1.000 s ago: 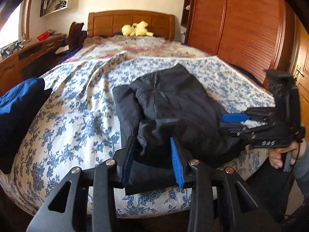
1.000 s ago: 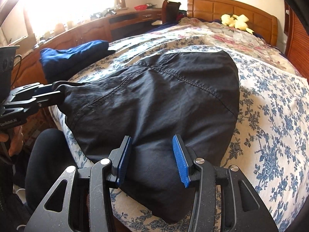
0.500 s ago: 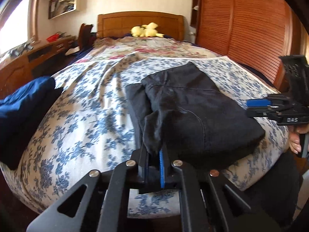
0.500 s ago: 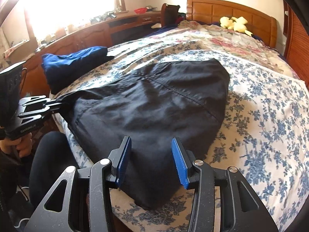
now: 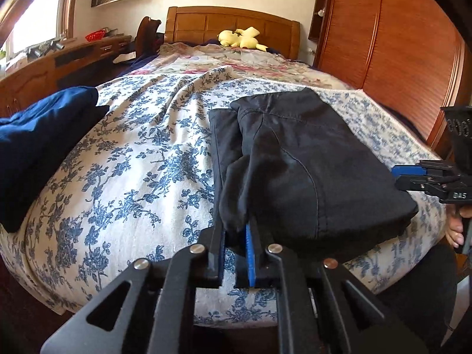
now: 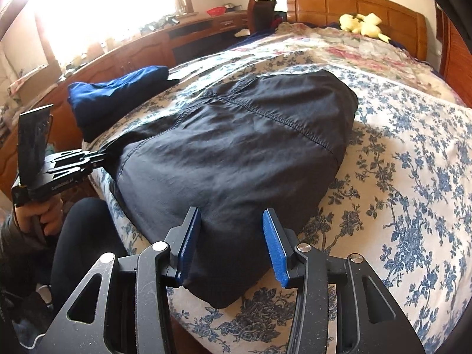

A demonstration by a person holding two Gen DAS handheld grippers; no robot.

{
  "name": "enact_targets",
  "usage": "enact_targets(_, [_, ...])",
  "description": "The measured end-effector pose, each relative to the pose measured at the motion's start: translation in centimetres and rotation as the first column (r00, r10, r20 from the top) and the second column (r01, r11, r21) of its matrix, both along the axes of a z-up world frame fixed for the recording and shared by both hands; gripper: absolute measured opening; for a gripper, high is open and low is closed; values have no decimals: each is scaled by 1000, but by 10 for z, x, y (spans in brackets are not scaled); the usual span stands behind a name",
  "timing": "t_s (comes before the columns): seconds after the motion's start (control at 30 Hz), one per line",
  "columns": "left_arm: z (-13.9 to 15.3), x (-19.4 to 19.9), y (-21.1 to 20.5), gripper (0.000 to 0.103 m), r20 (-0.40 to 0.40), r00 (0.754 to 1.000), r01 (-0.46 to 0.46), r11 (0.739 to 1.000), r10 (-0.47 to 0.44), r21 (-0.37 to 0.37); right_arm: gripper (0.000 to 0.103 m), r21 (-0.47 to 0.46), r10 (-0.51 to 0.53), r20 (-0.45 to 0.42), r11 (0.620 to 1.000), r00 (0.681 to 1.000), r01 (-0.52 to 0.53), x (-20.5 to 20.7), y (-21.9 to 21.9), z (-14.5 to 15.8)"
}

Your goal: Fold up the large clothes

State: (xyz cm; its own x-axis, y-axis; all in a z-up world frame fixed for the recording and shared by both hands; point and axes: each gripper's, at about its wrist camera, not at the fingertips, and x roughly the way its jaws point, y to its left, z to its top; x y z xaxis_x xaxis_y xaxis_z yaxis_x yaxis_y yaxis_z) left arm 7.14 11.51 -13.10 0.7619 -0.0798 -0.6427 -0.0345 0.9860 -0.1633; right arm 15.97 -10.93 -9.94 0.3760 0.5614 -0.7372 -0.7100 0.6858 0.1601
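A dark, partly folded garment [image 5: 298,159] lies on the bed near its foot edge; it also shows in the right wrist view [image 6: 236,153]. My left gripper [image 5: 236,233] is shut on a bunched corner of the garment at its near left side; it shows at the left of the right wrist view [image 6: 97,157]. My right gripper [image 6: 231,236] is open, its blue pads either side of the garment's near edge, holding nothing. It shows at the right of the left wrist view [image 5: 413,177].
The bed has a blue floral cover [image 5: 132,177]. A blue garment pile [image 5: 38,135] lies at the left edge. A yellow plush toy [image 5: 240,37] sits by the wooden headboard. A wooden wardrobe [image 5: 398,44] stands right, a desk [image 6: 132,53] left.
My left gripper has closed on the garment's corner and pulled back a little. My right gripper stayed open and drew back; the garment now lies flatter on the bed.
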Motion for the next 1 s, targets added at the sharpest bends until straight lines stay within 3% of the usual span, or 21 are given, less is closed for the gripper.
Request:
enact_targets(0.17, [5,-5,7,15,-3,1000,-12,999,12,-34,46,-51,-37,114,998,993,43,22,-4,14])
enact_targets(0.33, [13,-9,6,19,-4,999,-34,999,34,13,47,-38,-93,136,994,986,99,77,-5,14])
enact_targets(0.67, [12,-26,6,29,-28,996,-89,995,90,45,62,-68,-172,104,981,980,180,179,11,-15])
enact_targets(0.8, [9,-25,2,30,-27,996,-82,995,84,49,69,-10,-185,24,983,983,185,199,5,-28])
enact_targets(1.0, [-1,-13,-6,31,-52,998,-44,998,47,52,84,-12,-185,4,983,983,186,212,12,-38])
